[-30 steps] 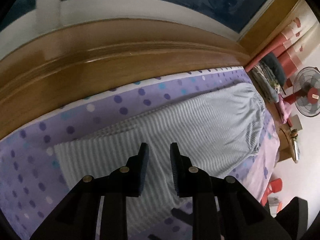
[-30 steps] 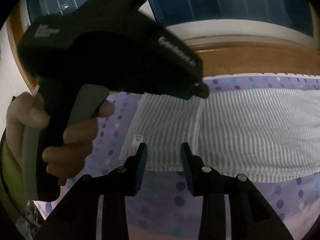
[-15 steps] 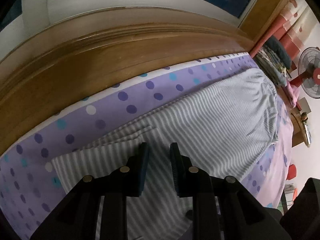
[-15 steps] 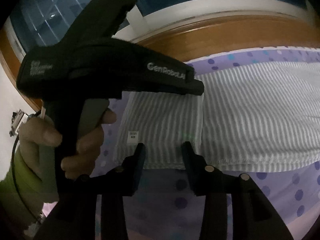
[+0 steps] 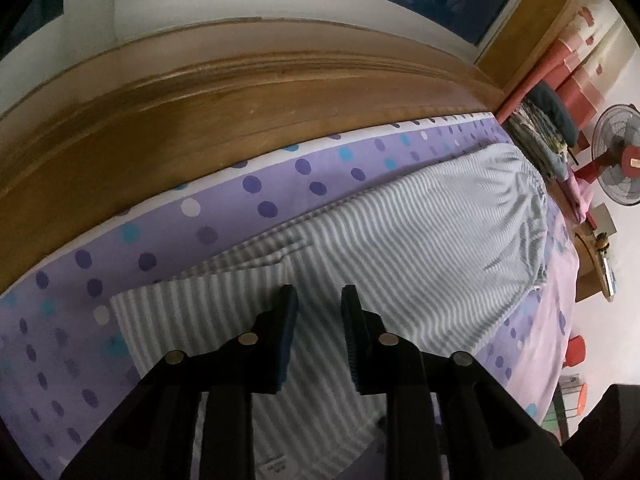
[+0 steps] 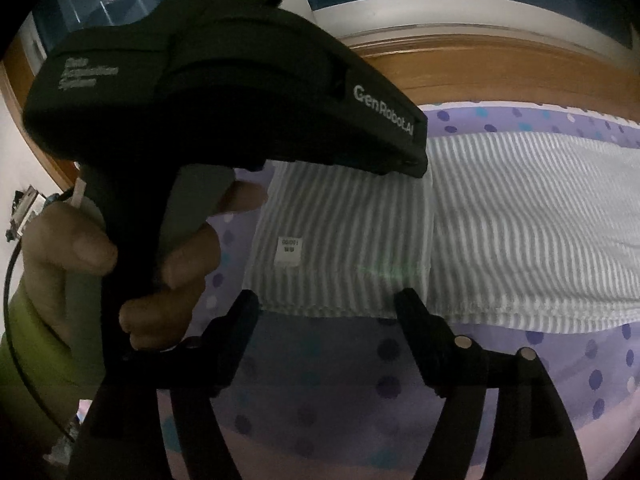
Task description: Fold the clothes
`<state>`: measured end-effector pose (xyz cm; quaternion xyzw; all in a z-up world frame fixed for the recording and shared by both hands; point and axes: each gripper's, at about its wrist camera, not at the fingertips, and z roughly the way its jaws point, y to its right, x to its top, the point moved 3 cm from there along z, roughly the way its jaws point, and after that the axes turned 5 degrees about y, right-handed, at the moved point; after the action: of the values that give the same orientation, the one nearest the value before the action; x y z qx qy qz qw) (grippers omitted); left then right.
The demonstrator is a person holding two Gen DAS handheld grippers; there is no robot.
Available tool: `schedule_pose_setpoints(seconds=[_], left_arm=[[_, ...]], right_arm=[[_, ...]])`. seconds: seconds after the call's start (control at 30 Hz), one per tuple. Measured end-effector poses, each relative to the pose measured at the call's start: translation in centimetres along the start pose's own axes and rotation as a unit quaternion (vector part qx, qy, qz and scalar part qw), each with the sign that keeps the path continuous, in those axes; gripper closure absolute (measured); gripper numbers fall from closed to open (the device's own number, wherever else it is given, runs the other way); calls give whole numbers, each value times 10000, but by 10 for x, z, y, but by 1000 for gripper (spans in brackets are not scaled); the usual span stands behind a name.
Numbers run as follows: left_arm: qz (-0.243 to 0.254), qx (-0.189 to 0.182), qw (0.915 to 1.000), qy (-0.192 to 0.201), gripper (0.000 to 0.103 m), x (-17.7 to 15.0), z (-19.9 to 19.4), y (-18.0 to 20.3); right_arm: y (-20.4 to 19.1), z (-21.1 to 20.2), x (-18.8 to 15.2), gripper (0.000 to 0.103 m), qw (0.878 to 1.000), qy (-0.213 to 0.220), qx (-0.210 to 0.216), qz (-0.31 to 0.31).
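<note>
Our right tongs [image 6: 326,306] are spreading wide, far wider than a second ago, when they sat narrow above the same hem. Nothing is between the jaws; both tips hover just at the near edge of the folded flap [image 6: 344,236], over the dotted sheet [image 6: 360,400]. Our left tongs [image 5: 318,320] are opening too, though only to a narrow gap, with no cloth pinched between the blue pads [image 5: 288,340]; striped fabric shows through the gap below them. A second ago that gap was tighter.

We read this double release as the end of one fold: the flap has been laid down and both tongs are letting go.

Just past the right tips the flap lies flat on the striped garment [image 6: 540,220], its small white label [image 6: 289,251] facing up and its right edge forming a clean line across the body of the cloth. Above it, in the right view, the left tool's black body [image 6: 240,92] hangs over the flap's far edge, gripped by a hand [image 6: 132,264] in a green sleeve.

Farther out, the garment stretches along the bed towards its gathered end [image 5: 520,200], not yet folded. Beyond it runs the wooden bed frame [image 5: 240,112], and a fan [image 5: 618,160] stands off to the side.

We judge the next fold belongs at that long far end.
</note>
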<state>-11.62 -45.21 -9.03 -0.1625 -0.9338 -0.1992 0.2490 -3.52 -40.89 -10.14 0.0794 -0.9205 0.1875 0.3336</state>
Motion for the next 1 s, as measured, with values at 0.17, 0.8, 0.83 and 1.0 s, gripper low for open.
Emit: schedule_pose_setpoints(seconds=[0.17, 0.8, 0.83, 1.0], left_arm=[[40, 121, 9998, 132, 48, -2, -17, -2], [-971, 688, 9929, 75, 41, -32, -46, -87], [-965, 680, 9930, 67, 41, -33, -45, -86], [-940, 631, 9936, 43, 41, -34, -41, -84]], right_arm=[[-2, -3, 1, 31, 9999, 12, -142, -42], [-63, 21, 17, 31, 9865, 187, -558, -1528], [-60, 22, 15, 31, 9866, 143, -569, -1523], [-43, 40, 10, 35, 9886, -85, -669, -1348]])
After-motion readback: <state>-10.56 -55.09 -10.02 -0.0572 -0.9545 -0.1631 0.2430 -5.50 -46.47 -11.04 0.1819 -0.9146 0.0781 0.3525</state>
